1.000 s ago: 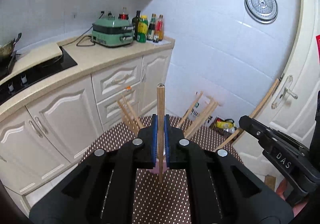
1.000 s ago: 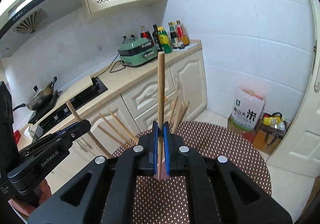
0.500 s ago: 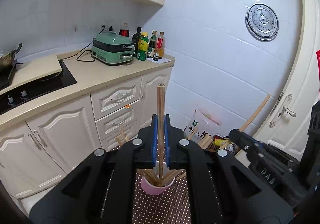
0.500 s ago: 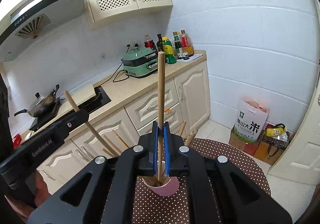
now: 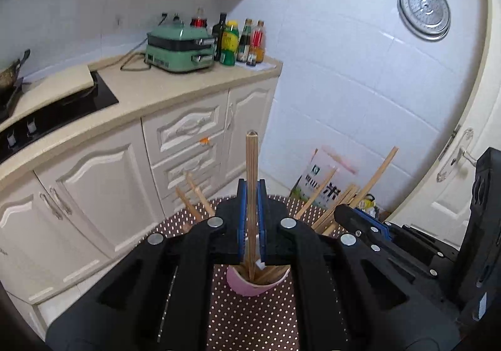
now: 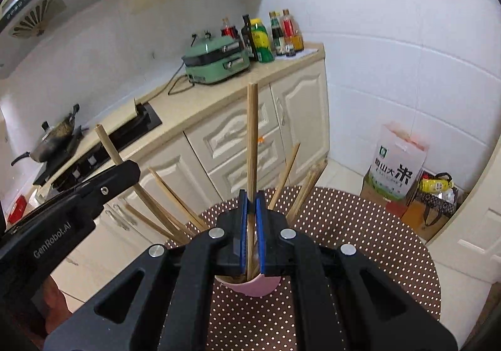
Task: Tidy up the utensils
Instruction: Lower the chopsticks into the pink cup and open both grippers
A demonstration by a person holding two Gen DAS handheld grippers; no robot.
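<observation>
Chopsticks, one per hand, and both are poised over the pink cup [image 5: 256,283] on the polka-dot tabletop [image 6: 360,225]. The left hand-held gripper [image 5: 250,222] is clamped tight on its wooden chopstick [image 5: 251,169], which stands upright between the blue pads with its lower tip dipping just inside the cup mouth. The right hand-held gripper [image 6: 251,232] is pinched shut on its own chopstick [image 6: 252,131], also vertical, lower end at the rim of the same cup. The cup sits directly below and just ahead of both, already bristling with splayed chopsticks [image 6: 169,197]. Neither hand looks clearly nearer. Long axes run near vertical, so a straight descent should seat each stick.
</observation>
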